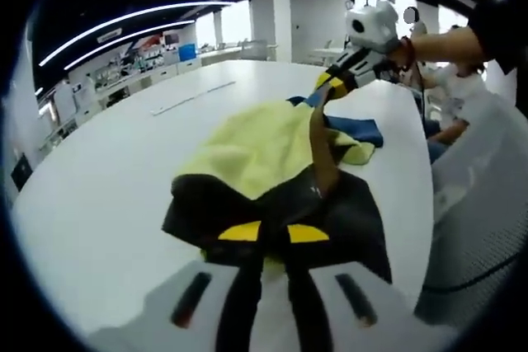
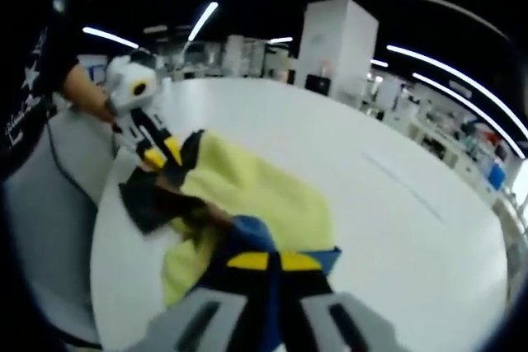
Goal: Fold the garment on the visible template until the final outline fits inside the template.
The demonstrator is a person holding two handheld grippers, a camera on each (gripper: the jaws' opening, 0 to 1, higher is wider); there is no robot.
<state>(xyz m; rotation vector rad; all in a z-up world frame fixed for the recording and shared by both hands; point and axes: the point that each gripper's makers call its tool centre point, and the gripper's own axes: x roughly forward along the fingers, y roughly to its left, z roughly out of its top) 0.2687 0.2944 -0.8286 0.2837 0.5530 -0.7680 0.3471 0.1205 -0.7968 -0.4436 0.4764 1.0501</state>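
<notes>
Garment (image 1: 272, 154): yellow, black and blue cloth, bunched on the white table (image 1: 107, 195); in the left gripper view it runs from 6 o'clock up toward 1 o'clock.
Long axis: stretched between the two grippers, black end at the left one, blue end at the right one.
Template: cannot be made out; the cloth covers the tabletop beneath it.
Left gripper (image 1: 274, 241): yellow-tipped jaws clenched on the black edge; in the right gripper view it sits at 10 o'clock (image 2: 157, 157), held by a hand.
Right gripper (image 2: 268, 263): jaws closed on the blue fold at 6 o'clock; in the left gripper view it is at 1 o'clock (image 1: 334, 84), lifting a brown strip of cloth.
Hidden: the garment's outline is lost in folds; the blue part is mostly cut off behind the yellow in the left gripper view.
Surroundings: white pillar (image 2: 334, 43), ceiling light strips (image 1: 124, 26), blurred.
</notes>
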